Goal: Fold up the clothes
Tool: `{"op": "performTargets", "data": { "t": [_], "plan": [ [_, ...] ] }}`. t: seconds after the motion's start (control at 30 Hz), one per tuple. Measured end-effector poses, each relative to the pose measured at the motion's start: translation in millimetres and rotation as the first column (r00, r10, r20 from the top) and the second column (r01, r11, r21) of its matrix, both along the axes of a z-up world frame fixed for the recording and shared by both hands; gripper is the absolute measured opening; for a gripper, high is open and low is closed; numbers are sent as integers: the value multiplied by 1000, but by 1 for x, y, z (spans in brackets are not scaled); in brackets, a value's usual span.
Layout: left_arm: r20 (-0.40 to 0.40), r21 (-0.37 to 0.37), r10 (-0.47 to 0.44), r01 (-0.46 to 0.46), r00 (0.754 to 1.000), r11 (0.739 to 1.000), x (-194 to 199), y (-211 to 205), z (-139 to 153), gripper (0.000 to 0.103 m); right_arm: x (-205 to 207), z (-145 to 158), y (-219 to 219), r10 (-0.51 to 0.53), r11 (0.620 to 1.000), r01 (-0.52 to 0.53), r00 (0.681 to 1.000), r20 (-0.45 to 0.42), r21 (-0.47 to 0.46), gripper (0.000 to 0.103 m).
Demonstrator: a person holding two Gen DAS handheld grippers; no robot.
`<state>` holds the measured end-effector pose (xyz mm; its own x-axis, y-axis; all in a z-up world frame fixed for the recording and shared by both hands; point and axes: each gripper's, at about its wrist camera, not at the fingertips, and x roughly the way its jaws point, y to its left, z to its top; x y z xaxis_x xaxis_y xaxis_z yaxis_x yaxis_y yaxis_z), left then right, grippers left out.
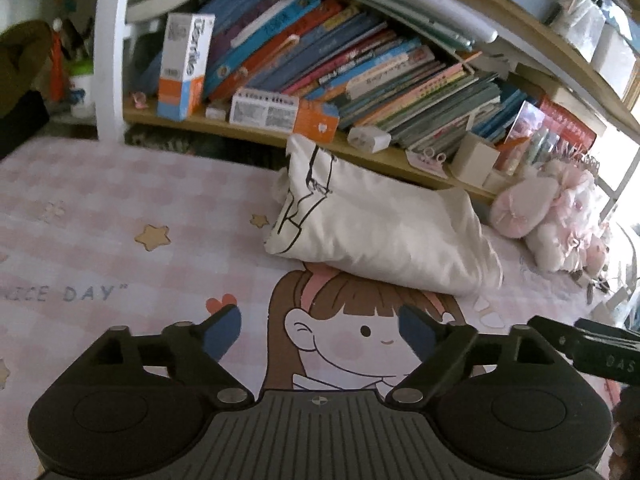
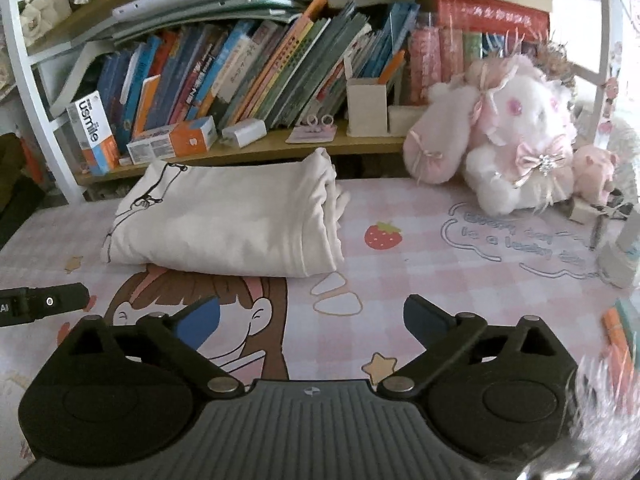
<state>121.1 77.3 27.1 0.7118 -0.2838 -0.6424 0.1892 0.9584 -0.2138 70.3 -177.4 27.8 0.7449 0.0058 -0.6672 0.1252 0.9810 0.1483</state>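
A cream garment with a black line drawing lies folded into a thick rectangle [image 1: 380,232] [image 2: 228,220] on the pink checked cartoon mat, near the bookshelf. My left gripper [image 1: 320,332] hovers over the mat in front of the garment, open, with only the printed girl's face between its blue pads. My right gripper [image 2: 312,320] is likewise open and empty, a short way back from the garment's near edge. Each gripper's black body shows at the edge of the other's view, the right one [image 1: 600,348] and the left one [image 2: 40,300].
A low wooden shelf [image 2: 248,152] packed with leaning books and small boxes runs behind the garment. A pink-and-white plush toy [image 2: 520,152] [image 1: 556,216] sits at the right. Small items lie at the mat's right edge [image 2: 624,256]. A white frame post [image 1: 108,60] stands at the left.
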Motion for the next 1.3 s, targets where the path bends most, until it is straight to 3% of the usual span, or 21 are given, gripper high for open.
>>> {"op": "performTargets", "data": {
  "t": [0.3, 1.3],
  "plan": [
    [34, 75, 11, -14, 999, 997, -23, -9, 1, 100, -23, 0, 17, 2, 1000, -2, 1000, -13, -19, 103],
    [11, 69, 24, -25, 1000, 997, -32, -9, 4, 103, -28, 8, 22, -16, 998, 15, 1000, -21, -63, 103]
  ]
}}
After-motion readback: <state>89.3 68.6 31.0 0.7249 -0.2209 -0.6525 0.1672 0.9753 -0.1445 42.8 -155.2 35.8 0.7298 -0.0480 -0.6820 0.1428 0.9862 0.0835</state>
